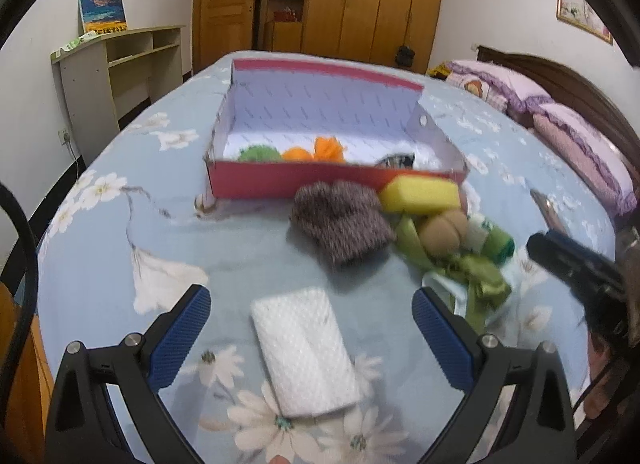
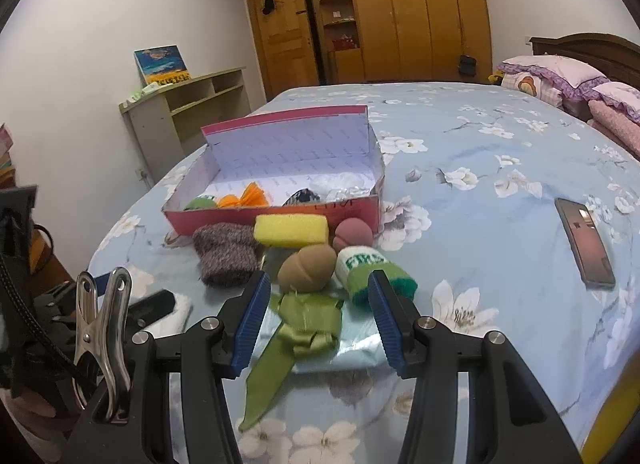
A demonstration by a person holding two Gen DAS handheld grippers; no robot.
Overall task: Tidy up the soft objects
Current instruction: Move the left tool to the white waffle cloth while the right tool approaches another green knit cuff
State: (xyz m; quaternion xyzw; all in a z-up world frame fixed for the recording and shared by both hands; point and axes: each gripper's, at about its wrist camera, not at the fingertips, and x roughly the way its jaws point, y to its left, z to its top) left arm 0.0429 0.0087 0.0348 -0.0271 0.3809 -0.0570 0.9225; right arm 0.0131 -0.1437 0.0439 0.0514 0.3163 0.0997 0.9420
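Floral bedspread (image 1: 120, 248) lies under my spread left gripper (image 1: 311, 328), whose pads straddle a white foam pad (image 1: 304, 348) without touching; light, squashy, best pinched across its long edges. My right gripper (image 2: 316, 320), half parted and empty, frames a limp green ribbon bow (image 2: 308, 324). Both tilt downward toward the red box (image 1: 280, 180) beyond.

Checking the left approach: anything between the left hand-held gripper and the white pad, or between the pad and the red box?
Nothing blocks the left hand-held gripper: the white pad lies between its open fingers. Toward the red box, the grey knitted piece and yellow sponge lie against the near wall on the right; the left stretch looks open.
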